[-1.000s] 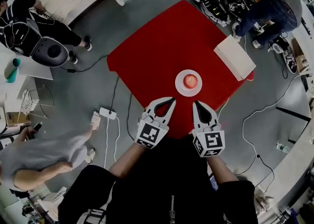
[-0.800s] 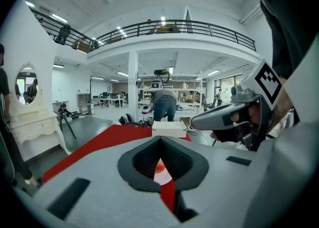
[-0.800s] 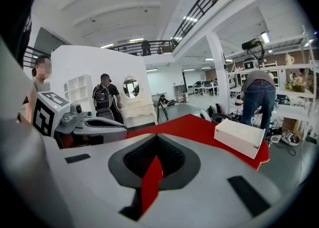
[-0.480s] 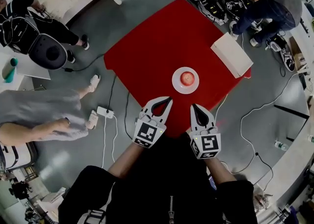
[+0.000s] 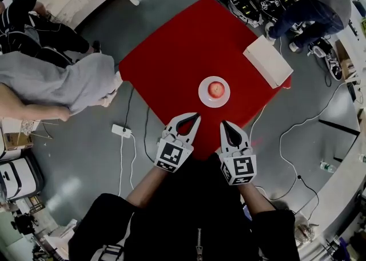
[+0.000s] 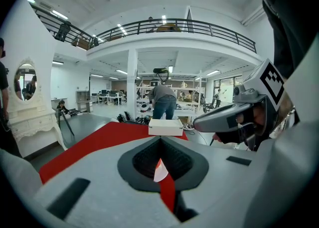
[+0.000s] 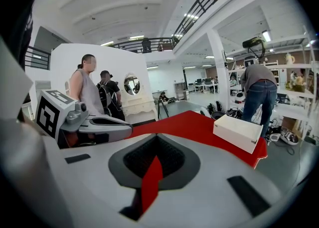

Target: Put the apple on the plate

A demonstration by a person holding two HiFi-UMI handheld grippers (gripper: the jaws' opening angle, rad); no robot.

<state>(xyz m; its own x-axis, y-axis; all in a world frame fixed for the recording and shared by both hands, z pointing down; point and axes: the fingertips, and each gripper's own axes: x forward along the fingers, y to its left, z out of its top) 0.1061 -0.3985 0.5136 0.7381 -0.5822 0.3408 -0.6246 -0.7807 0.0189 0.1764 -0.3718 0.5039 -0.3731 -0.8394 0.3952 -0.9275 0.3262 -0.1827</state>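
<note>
A red apple [image 5: 217, 89] sits on a small white plate [image 5: 206, 97] near the front of the red table [image 5: 183, 48]. My left gripper [image 5: 197, 116] hovers at the table's near edge, just left of the plate and short of it, shut and empty. Beside it my right gripper [image 5: 224, 123] is also shut with nothing in it, just in front of the plate. In the left gripper view the closed jaws [image 6: 160, 138] hide most of the plate; only a white sliver shows through the slit. In the right gripper view the jaws [image 7: 157, 136] meet over red cloth.
A white box [image 5: 267, 61] lies at the table's right corner. A person in grey [image 5: 63, 85] bends over at the left, and another [image 5: 311, 3] crouches by shoes and gear at the back right. Cables and a power strip [image 5: 120, 131] lie on the grey floor.
Both grippers stay shut and almost still by the table's near edge. The person in grey at the left has walked up the frame, toward the table's left corner.
</note>
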